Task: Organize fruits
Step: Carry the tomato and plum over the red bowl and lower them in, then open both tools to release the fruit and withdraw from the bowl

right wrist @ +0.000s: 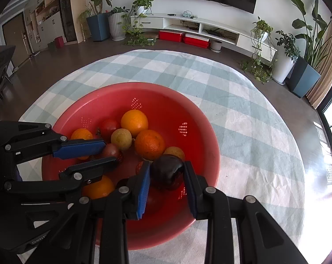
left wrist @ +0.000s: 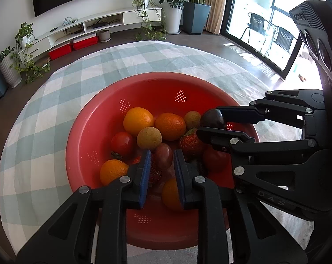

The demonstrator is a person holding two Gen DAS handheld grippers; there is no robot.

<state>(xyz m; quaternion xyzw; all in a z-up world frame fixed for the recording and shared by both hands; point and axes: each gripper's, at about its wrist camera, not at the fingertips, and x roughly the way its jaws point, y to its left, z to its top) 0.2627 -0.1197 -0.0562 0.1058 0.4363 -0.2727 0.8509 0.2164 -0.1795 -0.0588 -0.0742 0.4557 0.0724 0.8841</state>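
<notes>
A red colander bowl [left wrist: 93, 118] [right wrist: 201, 132] holds several fruits: oranges [left wrist: 139, 121], tomatoes [left wrist: 122, 143], longans [left wrist: 149, 138] and a strawberry [left wrist: 189, 142]. My left gripper [left wrist: 161, 158] is low inside the bowl, its fingers on either side of a small dark red fruit [left wrist: 164, 158] [right wrist: 111, 150]; contact is unclear. My right gripper [right wrist: 166, 172] is shut on a dark purple plum [right wrist: 166, 171] [left wrist: 212, 118] just above the bowl's right side. Each gripper shows in the other's view: the right one [left wrist: 204, 122], the left one [right wrist: 109, 151].
The bowl sits on a green and white checked cloth [left wrist: 62, 101] [right wrist: 243, 110] over a round table. Beyond the table are a floor, a white TV bench [right wrist: 201, 25], potted plants and a glass door [left wrist: 265, 22].
</notes>
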